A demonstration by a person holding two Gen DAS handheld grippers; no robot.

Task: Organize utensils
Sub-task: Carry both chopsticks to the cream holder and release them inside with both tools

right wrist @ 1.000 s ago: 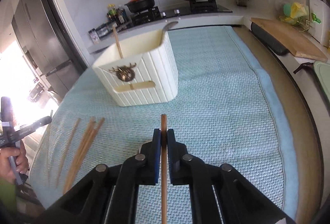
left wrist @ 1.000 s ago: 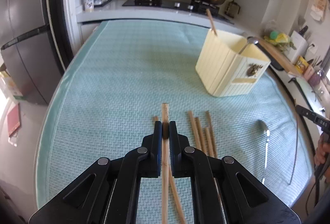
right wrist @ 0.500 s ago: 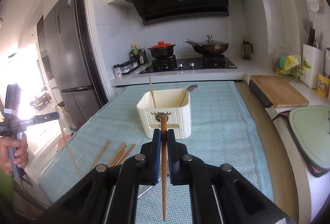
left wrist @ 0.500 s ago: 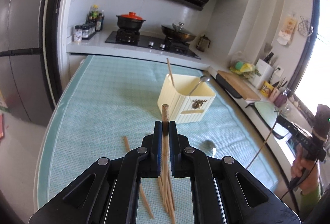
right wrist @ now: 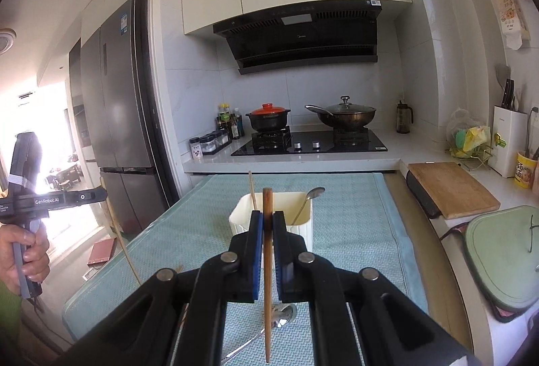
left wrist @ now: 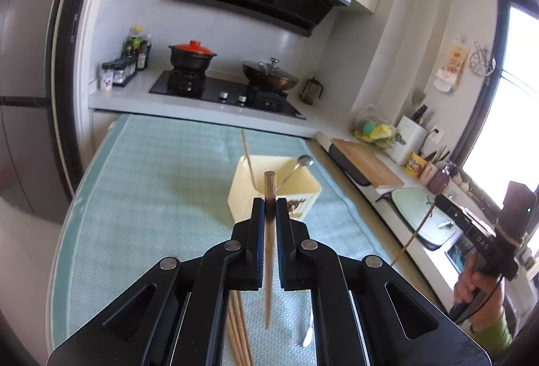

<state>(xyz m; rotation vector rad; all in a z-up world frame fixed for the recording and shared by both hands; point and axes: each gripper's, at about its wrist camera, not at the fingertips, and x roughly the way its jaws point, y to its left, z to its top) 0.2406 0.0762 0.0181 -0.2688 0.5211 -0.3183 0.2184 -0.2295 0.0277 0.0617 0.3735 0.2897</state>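
Observation:
My left gripper [left wrist: 270,207] is shut on a wooden chopstick [left wrist: 268,251] and holds it upright above the table. My right gripper [right wrist: 267,220] is shut on another wooden chopstick [right wrist: 267,271], also lifted. The cream utensil holder [left wrist: 305,197] stands ahead on the teal mat and holds one chopstick [left wrist: 247,154] and a spoon [left wrist: 296,168]; it also shows in the right wrist view [right wrist: 305,226]. Several loose chopsticks [left wrist: 240,332] lie on the mat below my left gripper. A metal spoon [right wrist: 279,320] lies on the mat under my right gripper.
The teal mat [left wrist: 151,184] covers the table. Behind it are a stove with a red-lidded pot [left wrist: 192,56] and a wok [left wrist: 269,76]. A wooden cutting board [right wrist: 451,189] and a green tray [right wrist: 502,251] lie at the right. A fridge [right wrist: 121,130] stands at the left.
Both grippers have risen from the mat and tilted up, each carrying its chopstick. The holder now sits lower and closer to centre in both views.

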